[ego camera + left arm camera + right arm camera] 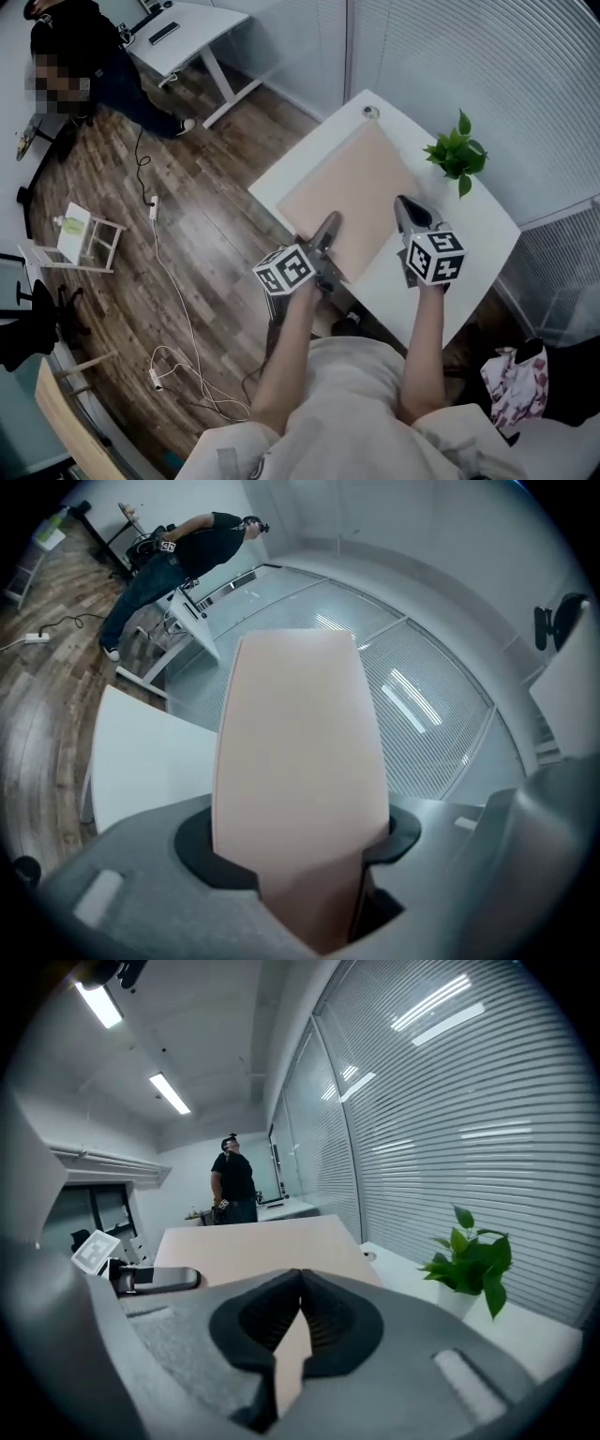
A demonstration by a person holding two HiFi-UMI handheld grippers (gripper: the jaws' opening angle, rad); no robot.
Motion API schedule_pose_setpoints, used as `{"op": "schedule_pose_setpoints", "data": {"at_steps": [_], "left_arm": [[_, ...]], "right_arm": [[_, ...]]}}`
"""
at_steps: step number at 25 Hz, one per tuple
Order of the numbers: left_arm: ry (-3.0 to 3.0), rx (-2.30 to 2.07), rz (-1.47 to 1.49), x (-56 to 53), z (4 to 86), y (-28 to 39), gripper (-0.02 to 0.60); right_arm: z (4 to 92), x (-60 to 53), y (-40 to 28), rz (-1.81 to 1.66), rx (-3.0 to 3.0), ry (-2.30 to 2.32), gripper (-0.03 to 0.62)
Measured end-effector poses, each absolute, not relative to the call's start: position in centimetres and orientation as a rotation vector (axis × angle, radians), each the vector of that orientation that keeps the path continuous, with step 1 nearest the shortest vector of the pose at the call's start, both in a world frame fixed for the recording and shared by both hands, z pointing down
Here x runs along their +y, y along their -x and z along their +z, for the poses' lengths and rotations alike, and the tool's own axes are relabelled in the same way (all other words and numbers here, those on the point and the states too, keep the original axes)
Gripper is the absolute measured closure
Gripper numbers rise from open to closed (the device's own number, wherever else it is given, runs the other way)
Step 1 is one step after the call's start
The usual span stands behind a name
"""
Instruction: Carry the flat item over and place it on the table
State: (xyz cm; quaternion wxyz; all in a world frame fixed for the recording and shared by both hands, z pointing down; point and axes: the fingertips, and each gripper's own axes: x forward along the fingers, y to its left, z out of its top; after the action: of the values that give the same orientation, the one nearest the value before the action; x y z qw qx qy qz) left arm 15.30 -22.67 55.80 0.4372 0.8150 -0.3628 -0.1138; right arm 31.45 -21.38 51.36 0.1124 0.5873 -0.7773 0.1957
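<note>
While sheet (352, 192) lies over white table (483, 239), my left gripper (326, 228) clamps its near edge, pads pressed on both faces. My right gripper (405, 208) pinches same edge further right, jaws nearly together on it. Plant (457, 155) near sheet's right side. Cannot tell whether sheet touches tabletop.

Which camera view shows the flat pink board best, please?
The head view: nearly the whole flat pink board shows there, outlined against the white table. The left gripper view shows only a close strip of it between the jaws; the right gripper view shows its surface at a low angle.
</note>
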Motion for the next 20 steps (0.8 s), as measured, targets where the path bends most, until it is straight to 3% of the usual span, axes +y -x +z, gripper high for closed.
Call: {"op": "schedule_pose_setpoints", "data": {"at_steps": [20], "left_arm": [[-1.731, -0.881, -0.295, -19.7, 62.8, -18.1, 0.299]], "right_arm": [[58.1, -23.0, -27.9, 0.642, -2.349, -1.357, 0.592]]}}
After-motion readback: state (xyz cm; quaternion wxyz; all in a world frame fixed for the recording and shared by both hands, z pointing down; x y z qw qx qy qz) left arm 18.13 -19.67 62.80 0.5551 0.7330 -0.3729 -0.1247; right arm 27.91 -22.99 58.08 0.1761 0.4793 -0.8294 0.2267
